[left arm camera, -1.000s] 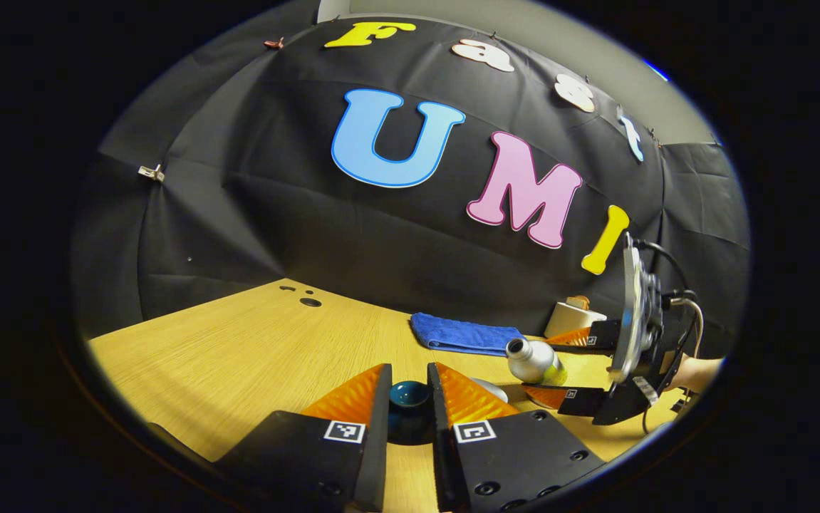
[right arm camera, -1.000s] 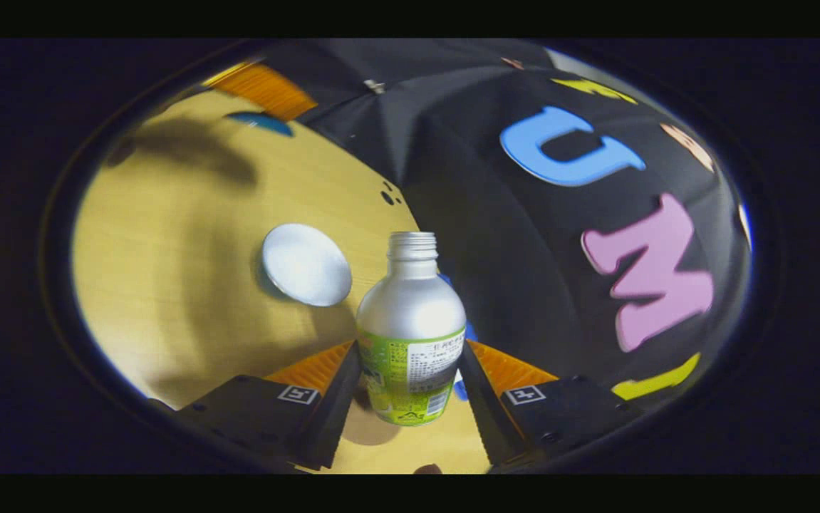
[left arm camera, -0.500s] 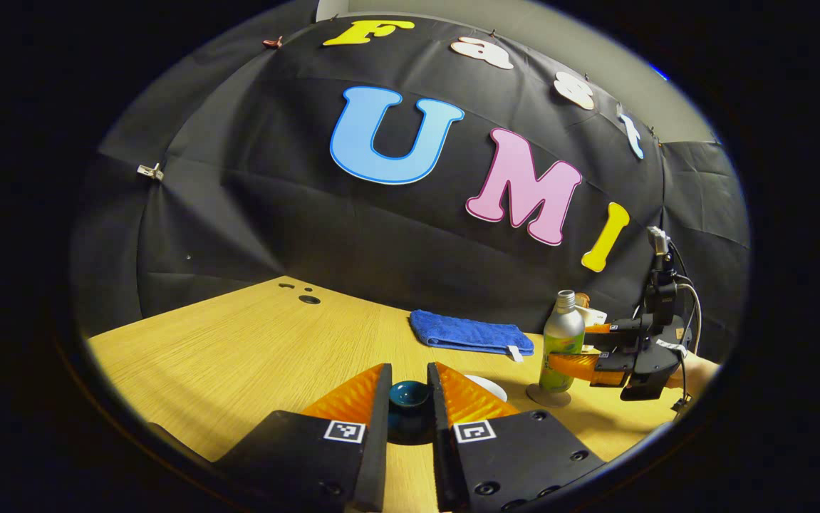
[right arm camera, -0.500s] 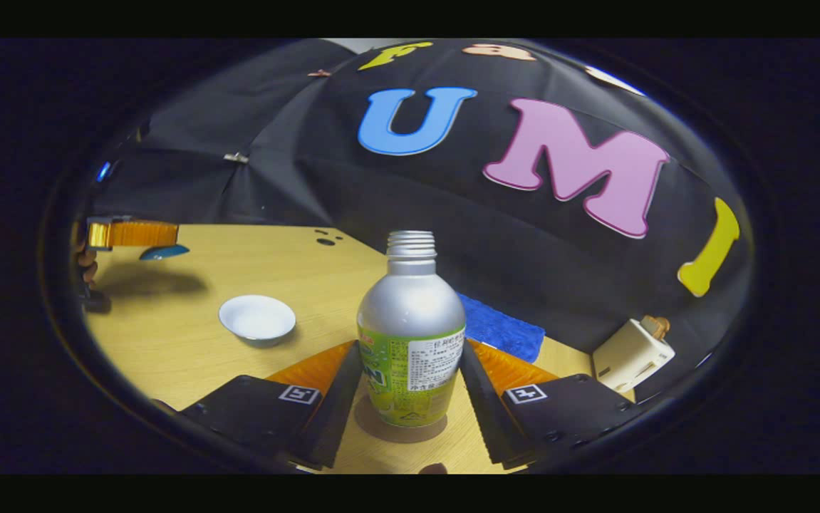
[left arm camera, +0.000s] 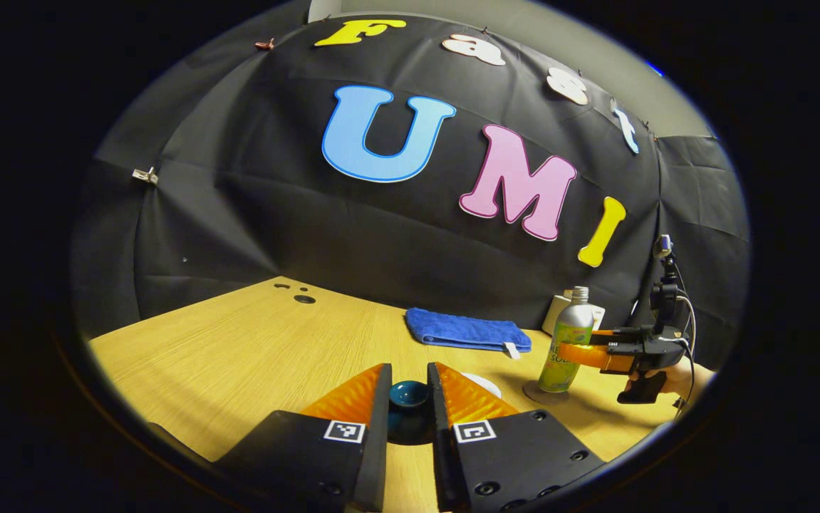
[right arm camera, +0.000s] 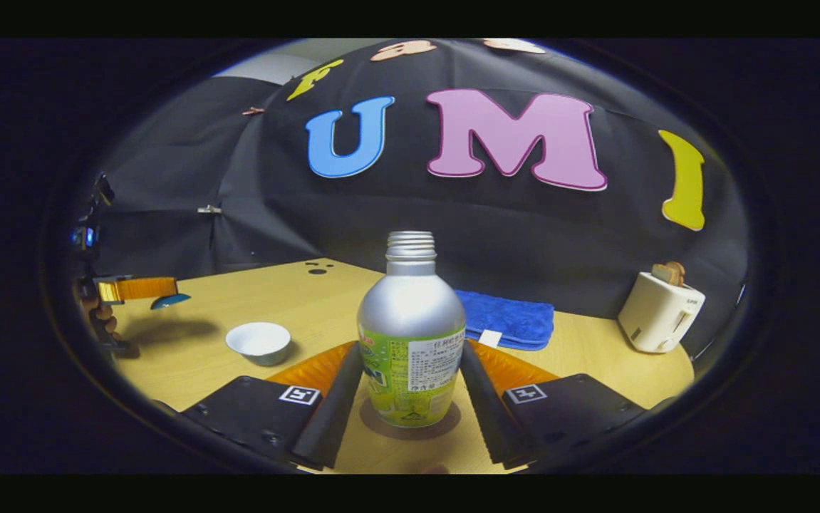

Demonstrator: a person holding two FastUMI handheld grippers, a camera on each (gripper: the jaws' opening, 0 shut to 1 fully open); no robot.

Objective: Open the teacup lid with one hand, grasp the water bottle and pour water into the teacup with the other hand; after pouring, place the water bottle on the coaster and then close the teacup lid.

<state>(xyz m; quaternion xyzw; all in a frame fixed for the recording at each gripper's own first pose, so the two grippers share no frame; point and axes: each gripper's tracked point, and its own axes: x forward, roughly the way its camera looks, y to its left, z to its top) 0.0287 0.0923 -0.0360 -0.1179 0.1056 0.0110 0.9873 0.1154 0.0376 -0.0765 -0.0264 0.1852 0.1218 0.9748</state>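
The table (right arm camera: 595,356) carried the bottle (right arm camera: 410,335), upright on the coaster (right arm camera: 410,426) and gripped by the right tool (right arm camera: 410,388), apparently awaiting release. Left of the bottle stood the uncovered teacup (right arm camera: 258,340). The left tool (left arm camera: 410,399) clenched the lid (left arm camera: 410,394), likely awaiting replacement; the lid's rim was hidden.

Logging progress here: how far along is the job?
Lid is off, held in the left gripper. Bottle stands upright on the coaster, right gripper's fingers around it. Left: release the bottle, then cover the open cup.
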